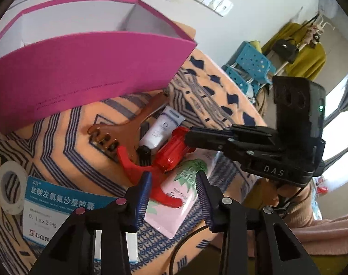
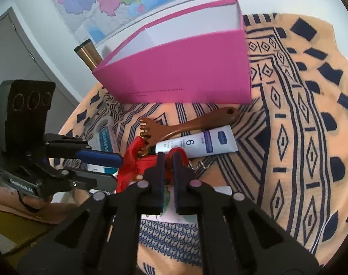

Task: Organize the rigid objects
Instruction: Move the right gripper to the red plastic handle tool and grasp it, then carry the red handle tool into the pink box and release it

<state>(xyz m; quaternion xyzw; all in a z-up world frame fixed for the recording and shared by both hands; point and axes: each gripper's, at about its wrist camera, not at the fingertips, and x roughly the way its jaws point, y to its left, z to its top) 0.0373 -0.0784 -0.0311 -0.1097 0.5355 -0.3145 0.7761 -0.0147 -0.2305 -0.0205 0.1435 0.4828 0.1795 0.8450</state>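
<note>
- Where the right gripper [image 2: 168, 158] meets the pile, the hold is hard to read: its jaws are seen pressed almost together on the end of a red translucent plastic piece [image 1: 171, 153], whose full shape is masked.
- The left gripper [image 1: 174, 176] is held spread, with nothing pinched, above a flat red plastic handle [image 1: 132, 165] and a pink sachet with green print [image 1: 174, 206], both partly covered.
- One each is counted: a brown wooden foot-shaped scratcher [image 2: 187, 123], a white cream tube [image 2: 203, 143], a blue-and-white medicine carton [image 1: 59, 206] cut off by the fingers, and a white tape roll [image 1: 11, 188].
- One open magenta cardboard box [image 2: 185, 75] is stood just behind the pile on a patterned orange cloth [image 2: 300, 114]; bare cloth is left beside the tube's flat end.
</note>
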